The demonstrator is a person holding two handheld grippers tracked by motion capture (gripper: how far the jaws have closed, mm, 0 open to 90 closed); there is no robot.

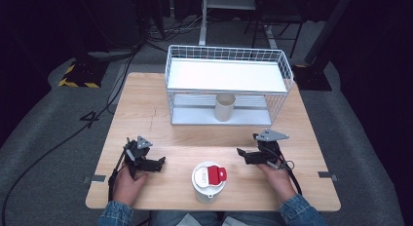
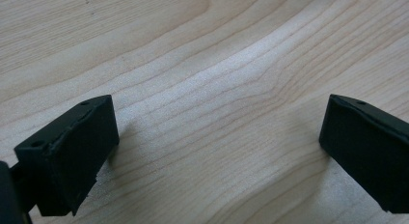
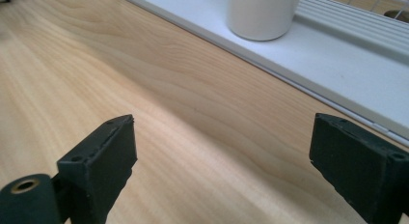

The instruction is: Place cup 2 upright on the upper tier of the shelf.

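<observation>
A white cup with a red flip lid (image 1: 209,180) stands near the table's front edge, between my two hands. My left gripper (image 1: 157,162) rests on the wood to its left, open, with bare table between its jaws (image 2: 219,137). My right gripper (image 1: 243,154) lies to the cup's right, also open and holding nothing (image 3: 222,156). A plain beige cup (image 1: 225,106) stands on the lower shelf of a white wire rack (image 1: 229,75) at the back; its base (image 3: 263,14) is ahead in the right gripper view.
The wooden table (image 1: 146,109) has bare wood on its left half and between the rack and the grippers. The rack's white lower shelf (image 3: 337,55) sits flat on the table. Cables (image 1: 58,143) and stand bases lie on the grey floor around.
</observation>
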